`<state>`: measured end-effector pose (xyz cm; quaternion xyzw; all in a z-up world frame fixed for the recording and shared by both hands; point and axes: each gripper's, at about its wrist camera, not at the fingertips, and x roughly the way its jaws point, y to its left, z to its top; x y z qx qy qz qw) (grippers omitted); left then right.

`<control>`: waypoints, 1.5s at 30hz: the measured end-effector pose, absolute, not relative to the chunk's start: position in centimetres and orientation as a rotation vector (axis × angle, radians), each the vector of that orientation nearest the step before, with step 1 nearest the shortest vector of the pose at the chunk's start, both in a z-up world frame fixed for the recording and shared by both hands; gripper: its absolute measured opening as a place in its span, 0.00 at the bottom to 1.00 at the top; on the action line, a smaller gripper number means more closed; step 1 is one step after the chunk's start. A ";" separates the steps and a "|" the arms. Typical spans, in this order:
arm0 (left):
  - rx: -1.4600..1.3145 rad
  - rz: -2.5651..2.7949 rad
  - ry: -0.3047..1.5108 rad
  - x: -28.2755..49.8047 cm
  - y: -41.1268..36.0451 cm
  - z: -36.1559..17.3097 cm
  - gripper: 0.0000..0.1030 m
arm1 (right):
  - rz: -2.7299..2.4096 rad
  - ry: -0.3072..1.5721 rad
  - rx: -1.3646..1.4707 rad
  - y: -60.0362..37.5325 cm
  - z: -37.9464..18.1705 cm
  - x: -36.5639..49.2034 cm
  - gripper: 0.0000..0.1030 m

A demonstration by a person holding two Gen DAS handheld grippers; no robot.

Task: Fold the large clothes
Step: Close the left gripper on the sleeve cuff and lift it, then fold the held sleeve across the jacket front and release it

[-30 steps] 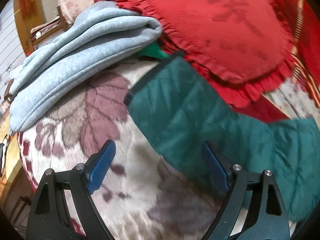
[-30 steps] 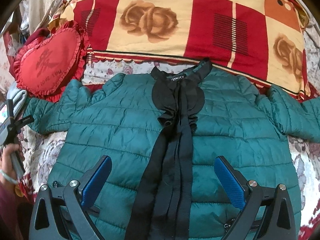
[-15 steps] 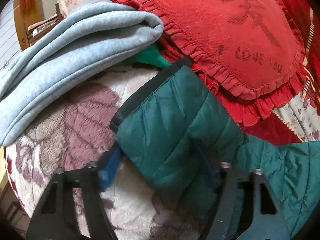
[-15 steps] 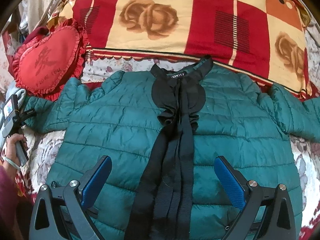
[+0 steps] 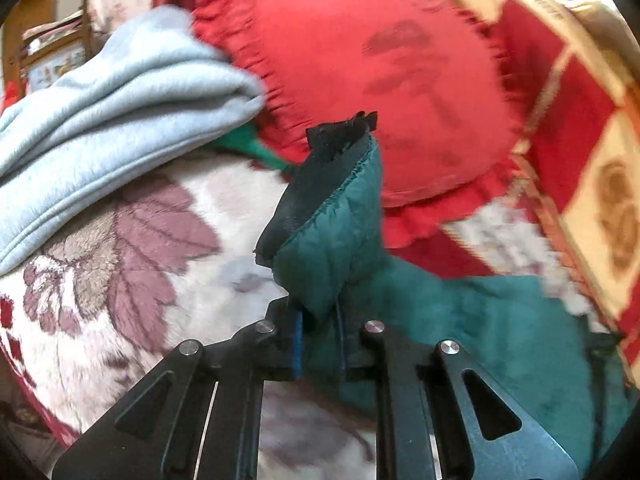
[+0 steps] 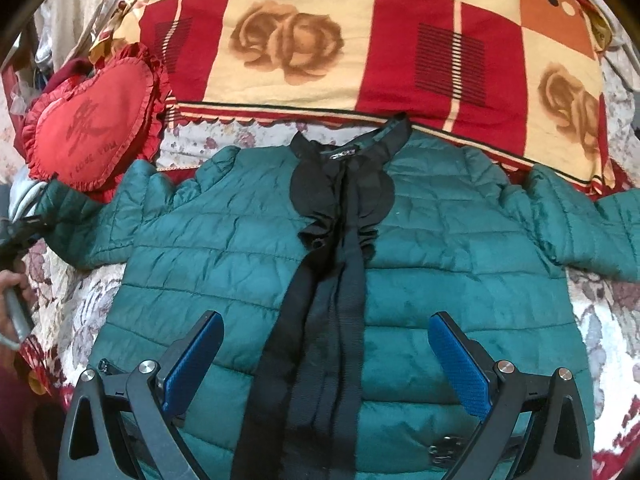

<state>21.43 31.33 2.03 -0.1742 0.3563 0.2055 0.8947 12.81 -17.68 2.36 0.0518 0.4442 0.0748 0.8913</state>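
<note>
A teal quilted jacket [image 6: 224, 264] with a black collar and front band lies spread face up on the bed, both sleeves out to the sides. My left gripper [image 5: 318, 320] has its jaws closing, and the pads pinch the end of the left sleeve [image 5: 336, 232]. The sleeve's black cuff [image 5: 320, 168] stands up off the floral blanket [image 5: 132, 248]. My right gripper [image 6: 324, 352] hangs open over the jacket's lower front with nothing between its blue pads [image 6: 192, 356]. In the right wrist view the left gripper [image 6: 24, 228] shows at the far left edge, held by a hand [image 6: 14, 284].
A red heart-shaped pillow [image 5: 380, 60] lies just beyond the sleeve end. A folded light blue garment [image 5: 100, 112] sits to its left. A red and cream rose-patterned quilt [image 6: 320, 40] lies along the bed behind the jacket's collar.
My left gripper went from wide open above the sleeve to shut on its end and lifted it off the blanket, the cuff now standing upright. The right gripper has stayed open and still.
</note>
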 end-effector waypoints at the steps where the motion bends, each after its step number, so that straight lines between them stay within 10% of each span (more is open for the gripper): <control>1: -0.359 0.393 0.735 21.3 30.1 2.9 0.11 | 0.150 0.919 0.114 -18.0 2.5 12.6 0.98; 45: -0.129 -0.248 0.884 19.0 -8.4 5.8 0.11 | 0.031 0.908 0.244 -29.4 2.3 8.5 0.98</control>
